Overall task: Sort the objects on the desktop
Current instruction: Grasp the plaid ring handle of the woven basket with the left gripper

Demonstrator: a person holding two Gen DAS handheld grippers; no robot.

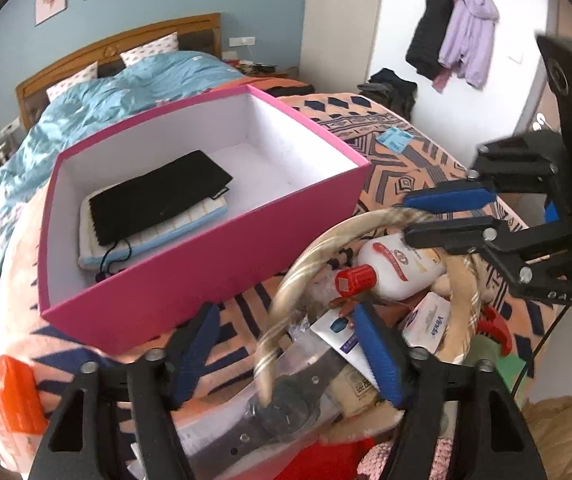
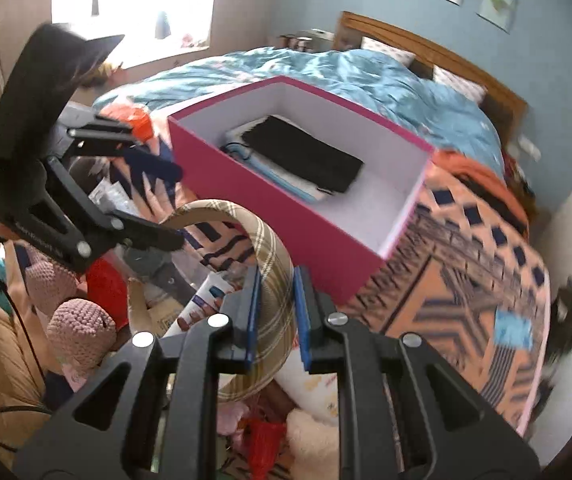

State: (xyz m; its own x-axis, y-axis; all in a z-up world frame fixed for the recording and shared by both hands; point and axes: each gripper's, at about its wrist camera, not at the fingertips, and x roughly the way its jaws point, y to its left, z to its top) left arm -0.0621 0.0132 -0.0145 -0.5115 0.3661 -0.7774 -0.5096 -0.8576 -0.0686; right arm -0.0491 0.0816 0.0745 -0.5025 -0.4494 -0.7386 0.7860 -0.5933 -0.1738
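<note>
Both cameras ride the grippers, angled steeply down and close over the clutter. The left wrist view faces the pink box (image 1: 190, 216) from one side, the right wrist view from the other; both share the bed (image 2: 326, 68).

Matt pink cardboard box (image 1: 190, 280) with a plain white inside; soft black cloth pouch (image 1: 158, 196) in it. Woven plaid fabric headband (image 2: 274, 280). Glossy white plastic bottle (image 1: 398, 268), ribbed red cap. Blanket (image 2: 466, 264) of fuzzy printed cloth.
</note>
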